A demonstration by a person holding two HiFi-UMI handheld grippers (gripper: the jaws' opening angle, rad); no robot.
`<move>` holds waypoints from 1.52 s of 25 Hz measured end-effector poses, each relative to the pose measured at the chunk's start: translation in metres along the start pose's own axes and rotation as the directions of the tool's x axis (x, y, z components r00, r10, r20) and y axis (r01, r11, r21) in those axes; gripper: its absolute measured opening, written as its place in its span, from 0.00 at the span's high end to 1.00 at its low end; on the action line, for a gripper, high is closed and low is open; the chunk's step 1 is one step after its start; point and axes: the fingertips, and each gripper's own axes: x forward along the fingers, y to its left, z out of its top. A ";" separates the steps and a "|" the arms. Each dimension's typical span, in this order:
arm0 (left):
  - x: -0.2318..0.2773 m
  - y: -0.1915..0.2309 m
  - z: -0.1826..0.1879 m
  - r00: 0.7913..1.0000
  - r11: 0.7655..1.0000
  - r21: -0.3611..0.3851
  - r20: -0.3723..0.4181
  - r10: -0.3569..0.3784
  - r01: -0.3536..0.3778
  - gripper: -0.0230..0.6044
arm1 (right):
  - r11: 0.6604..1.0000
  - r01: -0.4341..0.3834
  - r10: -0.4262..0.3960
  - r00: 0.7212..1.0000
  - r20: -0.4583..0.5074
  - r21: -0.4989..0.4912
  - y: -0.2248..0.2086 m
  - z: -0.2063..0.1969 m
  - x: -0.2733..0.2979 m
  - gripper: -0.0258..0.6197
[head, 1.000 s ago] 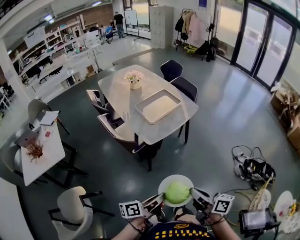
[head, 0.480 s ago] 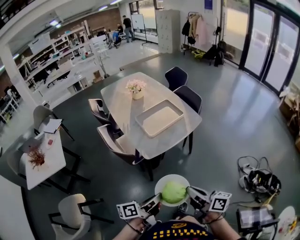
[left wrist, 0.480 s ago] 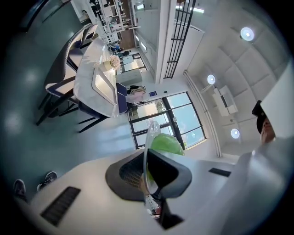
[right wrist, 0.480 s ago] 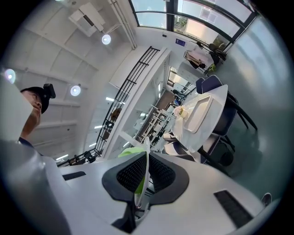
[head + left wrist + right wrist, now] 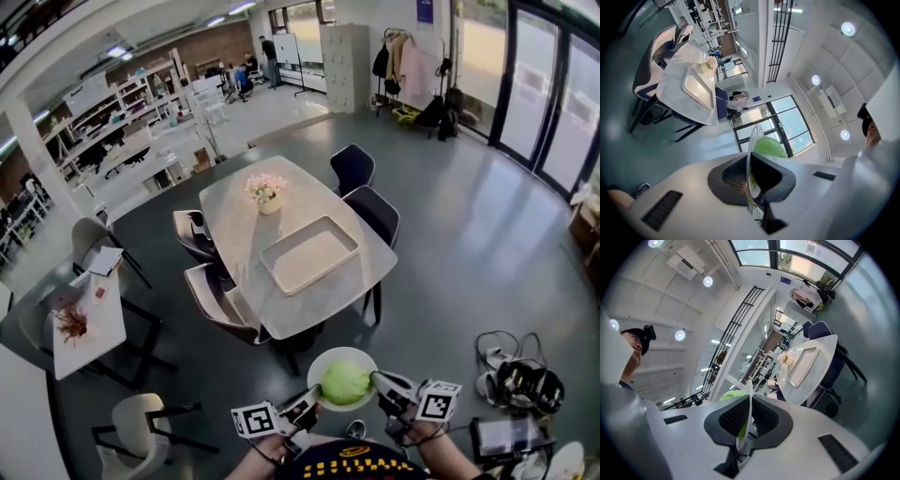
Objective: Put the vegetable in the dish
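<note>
At far left a small white side table (image 5: 90, 323) carries a reddish dried plant (image 5: 71, 322). Further right, the long grey tabletop (image 5: 234, 220) bears a pot of pale pink flowers (image 5: 267, 190) and an empty rectangular tray (image 5: 309, 255), with dark chairs (image 5: 371, 208) around it. Close to the person, the left gripper (image 5: 309, 405) (image 5: 750, 177) is clenched on the left rim of the white dish (image 5: 342, 353) (image 5: 751, 140), which is held in the air above the floor. The round green vegetable (image 5: 346, 382) (image 5: 769, 147) sits in the middle of that dish. The right gripper (image 5: 382, 385) (image 5: 748, 417) pinches the opposite rim, the dish's thin edge (image 5: 749, 397) showing between its 2 jaws with the vegetable (image 5: 731, 395) just behind. A tangle of cables (image 5: 514, 375) lies on the floor at far right.
</note>
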 end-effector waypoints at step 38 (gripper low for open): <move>0.162 0.052 0.200 0.997 0.998 -0.008 -0.049 -0.060 0.059 0.95 | 0.995 0.099 -0.099 0.995 -0.013 -0.021 -0.128 0.167 0.152 0.93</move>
